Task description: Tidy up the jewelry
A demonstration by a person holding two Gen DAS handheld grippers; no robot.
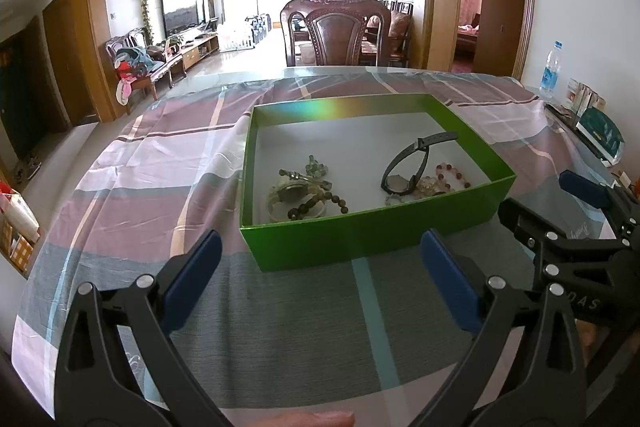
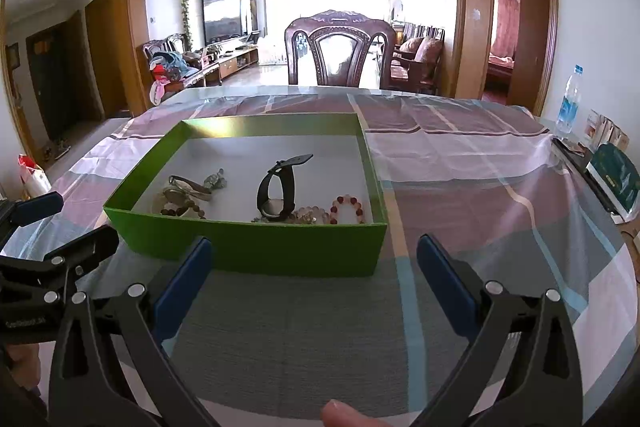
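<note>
- While nothing is held, both tools are seen spread wide and empty: the left gripper [image 1: 320, 267] and the right gripper [image 2: 316, 275] hover over the cloth [image 1: 140, 187], just short of the box [image 1: 360, 243].
- Straight ahead of both, the box is set with its long axis across the view; its near wall faces the jaws.
- Inside, a metal watch [image 1: 294, 189] with dark beads [image 1: 316, 205] is nearer the left gripper; a black watch [image 2: 276, 195] and red beads [image 2: 348, 207] are nearer the right.
- Beyond, a chair [image 1: 336, 31] is seen at the table's far edge, a bottle [image 1: 551, 69] at the right.
</note>
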